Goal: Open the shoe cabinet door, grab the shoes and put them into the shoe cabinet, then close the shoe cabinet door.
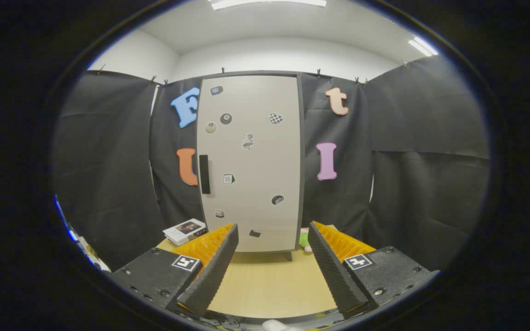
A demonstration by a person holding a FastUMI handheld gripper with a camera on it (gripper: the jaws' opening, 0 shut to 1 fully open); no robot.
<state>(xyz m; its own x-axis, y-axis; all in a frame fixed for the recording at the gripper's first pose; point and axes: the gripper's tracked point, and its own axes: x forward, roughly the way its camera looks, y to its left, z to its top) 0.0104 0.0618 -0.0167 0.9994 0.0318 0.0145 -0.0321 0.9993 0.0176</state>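
Observation:
A tall beige shoe cabinet (251, 161) stands straight ahead on the wooden table (265, 285), its door shut and dotted with small stickers. A black vertical handle (204, 174) sits on the door's left edge. My gripper (272, 234) is open, its two ridged black fingers spread wide, and holds nothing. The fingers point at the lower part of the door from a short distance back. A pink and green shoe (305, 239) peeks out at the cabinet's lower right corner, partly hidden by the right finger.
A white box (184, 231) lies on the table left of the cabinet, behind the left finger. Black cloth walls the booth on all sides. Bare tabletop lies between the fingers and the cabinet's foot.

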